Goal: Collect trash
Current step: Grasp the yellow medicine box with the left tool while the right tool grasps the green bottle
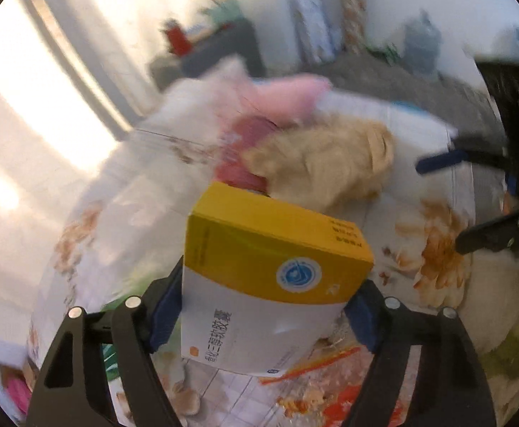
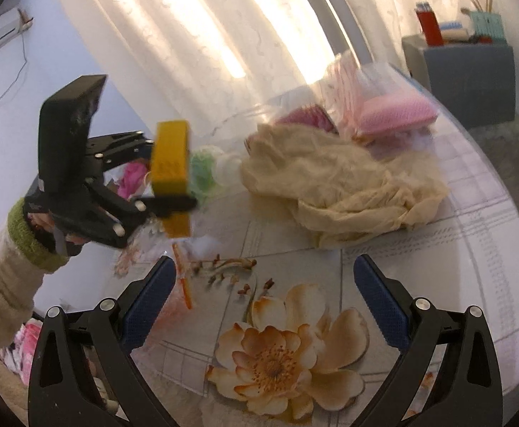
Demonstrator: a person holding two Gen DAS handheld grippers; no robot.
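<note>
My left gripper is shut on a yellow-and-white medicine box and holds it above the table. In the right wrist view the same box hangs at the left in the left gripper. My right gripper is open and empty, low over the floral tablecloth. A crumpled beige cloth lies in the middle of the table; it also shows in the left wrist view. My right gripper shows at the right edge of the left wrist view.
A pink sponge in clear plastic lies behind the cloth. A pink comb-like item, a green and clear plastic piece and an orange-edged wrapper lie on the table. A grey box with stationery stands far right. Curtains hang behind.
</note>
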